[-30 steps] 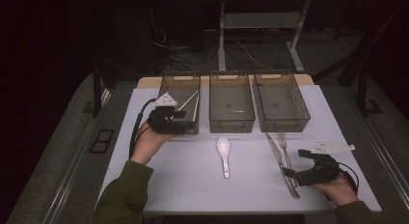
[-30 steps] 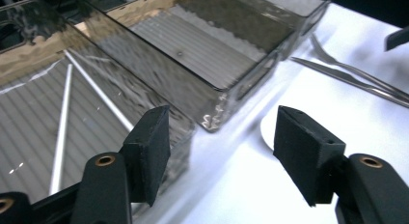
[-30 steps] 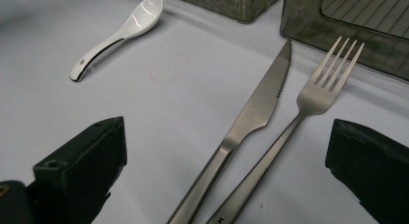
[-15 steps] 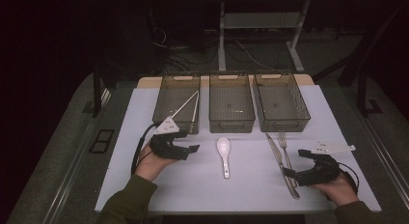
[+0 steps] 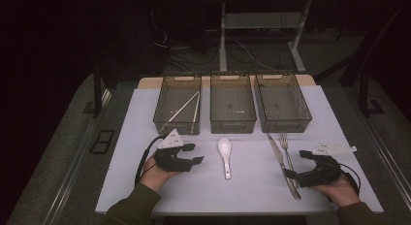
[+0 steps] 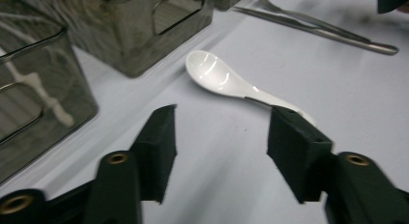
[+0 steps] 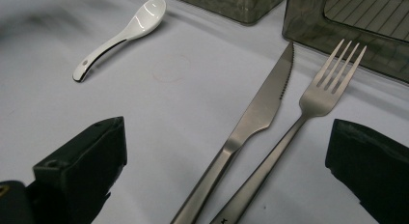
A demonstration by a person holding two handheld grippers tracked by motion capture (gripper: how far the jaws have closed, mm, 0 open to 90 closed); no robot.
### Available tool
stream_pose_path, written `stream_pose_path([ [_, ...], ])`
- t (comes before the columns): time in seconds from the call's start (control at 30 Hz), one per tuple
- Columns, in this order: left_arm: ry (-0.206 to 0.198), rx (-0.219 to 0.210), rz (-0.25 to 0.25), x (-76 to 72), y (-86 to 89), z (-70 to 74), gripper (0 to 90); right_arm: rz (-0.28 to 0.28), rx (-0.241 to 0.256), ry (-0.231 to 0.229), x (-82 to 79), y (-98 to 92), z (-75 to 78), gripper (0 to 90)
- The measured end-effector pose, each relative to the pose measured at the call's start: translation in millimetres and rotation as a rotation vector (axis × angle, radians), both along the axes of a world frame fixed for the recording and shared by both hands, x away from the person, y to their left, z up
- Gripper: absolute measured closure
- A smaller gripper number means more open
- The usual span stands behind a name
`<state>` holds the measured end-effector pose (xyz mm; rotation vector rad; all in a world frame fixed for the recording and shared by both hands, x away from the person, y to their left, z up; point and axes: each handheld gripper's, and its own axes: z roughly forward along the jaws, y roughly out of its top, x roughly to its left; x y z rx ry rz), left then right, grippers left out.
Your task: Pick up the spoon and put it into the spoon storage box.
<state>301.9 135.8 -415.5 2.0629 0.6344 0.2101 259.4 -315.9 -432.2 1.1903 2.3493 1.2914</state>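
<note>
A white ceramic spoon (image 5: 225, 152) lies on the white table, handle toward me. Just left of it my left gripper (image 5: 194, 153) stands open and empty. In the left gripper view the spoon (image 6: 226, 81) lies just beyond the open jaws (image 6: 222, 137), its handle end behind the right jaw. A steel knife (image 5: 282, 164) and fork (image 5: 287, 152) lie side by side at the right. My right gripper (image 5: 296, 164) is open around their handles; in its view the knife (image 7: 260, 113) and fork (image 7: 323, 89) run between the jaws (image 7: 231, 137), untouched.
Three smoky clear bins stand in a row at the back: left (image 5: 172, 124), middle (image 5: 232, 124), right (image 5: 283, 124). Pale chopsticks (image 5: 186, 108) lie in the left bin. The table's front edge (image 5: 232, 211) is close behind both hands.
My left gripper has pulled back from the left bin toward me and to the right, stopping open beside the spoon. The right gripper has stayed put.
</note>
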Motion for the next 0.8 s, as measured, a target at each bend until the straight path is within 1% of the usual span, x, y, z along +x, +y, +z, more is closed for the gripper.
stream_pose_path([
  [0.1,0.008,-0.022,-0.015,-0.3,-4.7,0.7,53.4,0.002,0.0,0.0,0.9,0.3,-0.4,0.8],
  [0.17,0.007,-0.023,-0.023,-0.4,-6.9,1.3,59.3,0.003,-0.002,0.003,1.4,0.4,-0.9,0.8],
  [0.2,0.009,-0.025,-0.029,-0.5,-8.0,1.5,65.8,0.0,-0.002,0.005,1.4,0.4,-0.9,0.8],
  [0.23,0.012,-0.031,-0.035,-0.5,-9.2,1.4,68.5,-0.001,0.0,0.004,1.5,0.1,-0.9,0.8],
  [0.27,0.013,-0.03,-0.041,-0.6,-10.7,1.2,68.5,-0.001,0.0,0.002,1.6,0.0,-0.8,0.8],
  [0.3,0.016,-0.03,-0.045,-0.4,-12.5,1.1,70.4,0.0,0.001,0.002,1.4,0.1,-0.8,0.8],
  [0.33,0.022,-0.032,-0.056,0.1,-14.4,0.8,72.9,0.003,-0.001,0.001,1.0,0.2,-0.7,0.8],
  [0.37,0.026,-0.035,-0.06,0.1,-15.9,0.7,77.8,0.003,0.001,0.0,0.7,0.6,-0.4,0.8],
  [0.4,0.029,-0.032,-0.067,0.2,-18.2,0.8,77.8,0.003,0.001,0.0,0.7,0.6,-0.4,0.8],
  [0.47,0.034,-0.031,-0.081,0.4,-23.3,0.9,83.6,0.005,-0.001,0.001,0.7,0.8,-0.7,0.8],
  [0.57,0.035,-0.021,-0.096,0.5,-32.4,1.3,88.2,0.007,-0.001,0.0,1.2,0.5,-1.1,0.8],
  [0.8,0.033,-0.001,-0.137,1.4,-53.7,0.2,89.1,0.005,-0.006,-0.002,1.6,1.6,-1.3,0.8],
])
